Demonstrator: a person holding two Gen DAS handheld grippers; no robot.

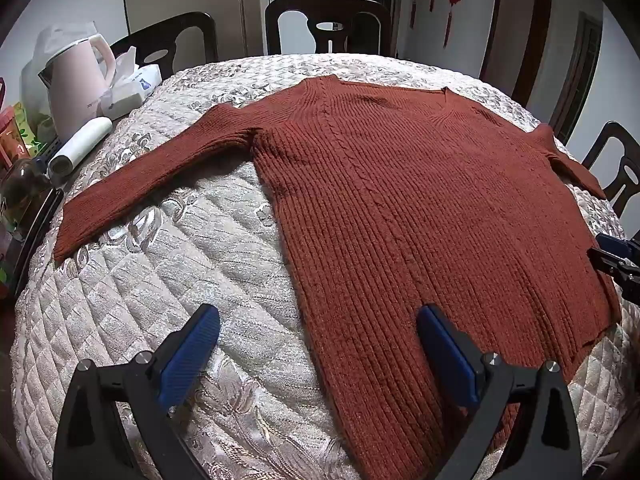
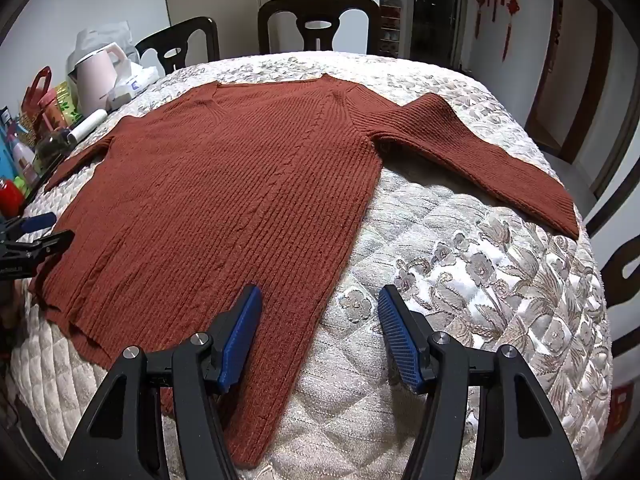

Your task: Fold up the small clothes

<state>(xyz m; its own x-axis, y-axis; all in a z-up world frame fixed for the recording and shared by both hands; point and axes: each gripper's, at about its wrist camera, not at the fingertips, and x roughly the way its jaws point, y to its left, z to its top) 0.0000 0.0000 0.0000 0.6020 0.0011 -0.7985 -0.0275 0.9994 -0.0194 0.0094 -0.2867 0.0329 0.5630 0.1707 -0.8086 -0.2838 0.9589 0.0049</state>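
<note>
Two grippers hang over the near hem with jaws spread and nothing between them, the left gripper (image 1: 318, 334) astride the sweater's left edge and the right gripper (image 2: 320, 312) astride its right edge, so the folding looks not yet begun and the next move likely calls for pinching a side or a sleeve and carrying it across the body. Beyond them the rust-red ribbed sweater (image 1: 420, 200) lies flat on the quilted table cover (image 1: 180, 260), sleeves spread, collar toward the far chairs (image 1: 328, 20).
</note>
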